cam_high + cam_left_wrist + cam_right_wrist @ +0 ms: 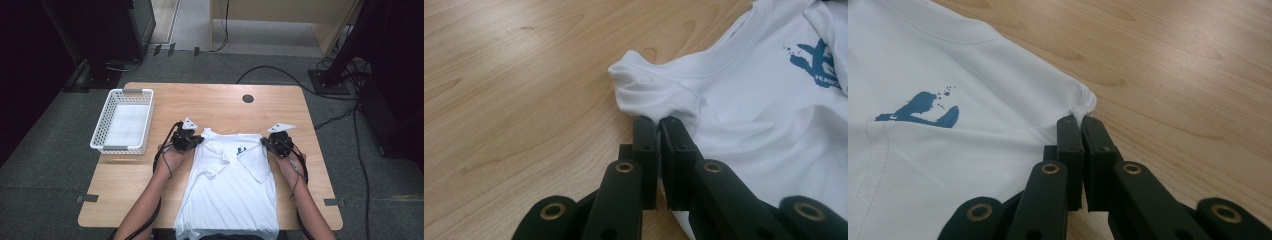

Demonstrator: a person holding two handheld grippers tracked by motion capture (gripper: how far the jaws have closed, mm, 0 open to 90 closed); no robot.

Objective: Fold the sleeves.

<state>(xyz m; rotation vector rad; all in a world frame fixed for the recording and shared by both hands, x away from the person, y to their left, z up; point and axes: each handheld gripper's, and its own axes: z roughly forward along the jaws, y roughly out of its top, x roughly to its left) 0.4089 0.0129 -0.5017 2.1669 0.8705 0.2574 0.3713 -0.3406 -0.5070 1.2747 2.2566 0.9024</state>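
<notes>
White T-shirt (232, 190): light, limp cloth, prone to sag. Left gripper (658, 121) and right gripper (1079, 120) are clamped tight on its shoulder corners, toward the table's (210, 102) far edge.

I have bare table (215, 100) to move over beyond the white T-shirt (230, 195). The white basket (123, 120) blocks the far left; bare strips run along both sides of the shirt.

A wooden table (215, 102) carries a white shirt (232, 190) and a white basket (123, 120).
</notes>
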